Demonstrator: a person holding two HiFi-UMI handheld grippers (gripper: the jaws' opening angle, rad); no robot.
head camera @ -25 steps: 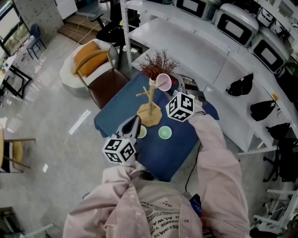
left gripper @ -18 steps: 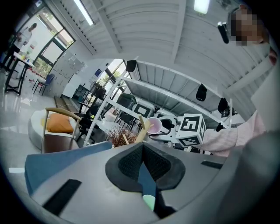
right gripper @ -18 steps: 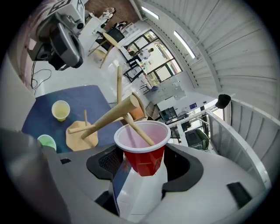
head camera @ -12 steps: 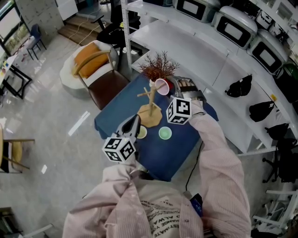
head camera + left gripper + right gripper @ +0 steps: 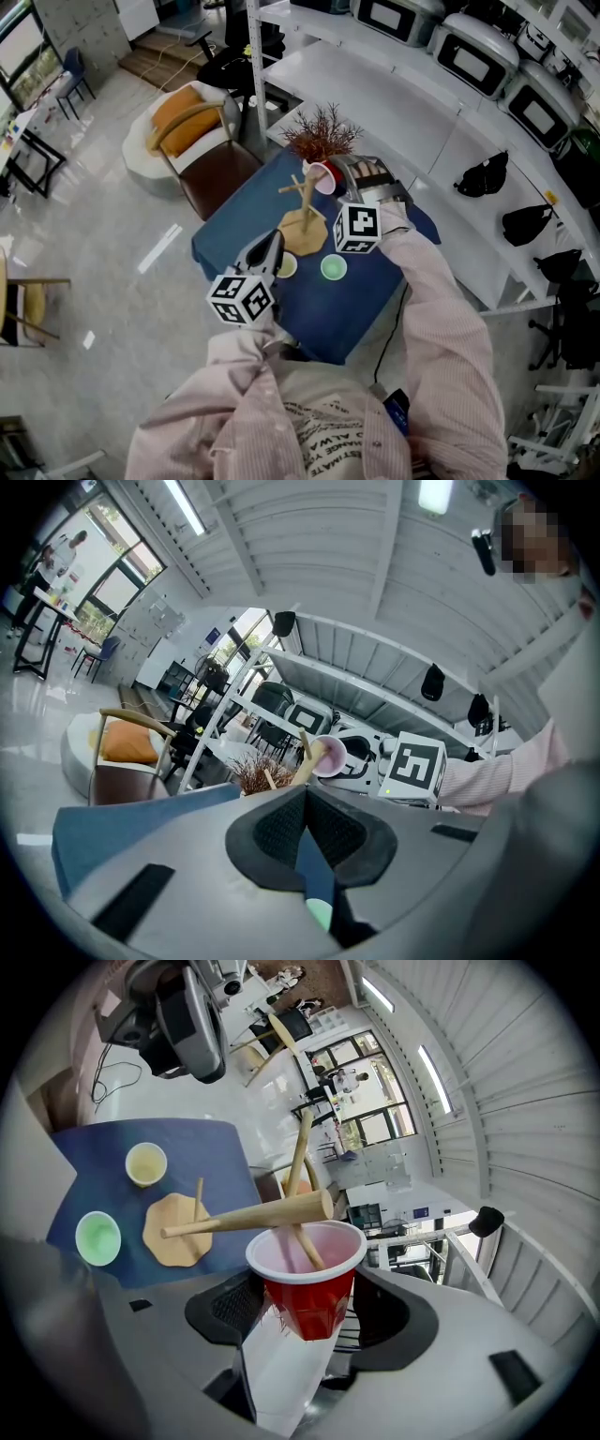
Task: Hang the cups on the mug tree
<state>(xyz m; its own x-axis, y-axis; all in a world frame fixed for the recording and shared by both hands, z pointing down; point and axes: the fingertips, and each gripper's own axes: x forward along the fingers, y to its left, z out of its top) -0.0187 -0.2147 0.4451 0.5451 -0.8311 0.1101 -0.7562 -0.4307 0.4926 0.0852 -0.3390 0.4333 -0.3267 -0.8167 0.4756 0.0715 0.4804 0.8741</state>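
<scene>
Head view: blue table on grey floor beside white shelves. My right gripper clamps the red cup, with a mug tree peg in its mouth; my left gripper sits closed and empty.

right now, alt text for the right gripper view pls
A red plastic cup, gripped by the right gripper, faces a wooden mug tree, one peg reaching into its white mouth. Behind, a pale yellow cup and a green cup sit beside the tree's base on a blue table.
</scene>
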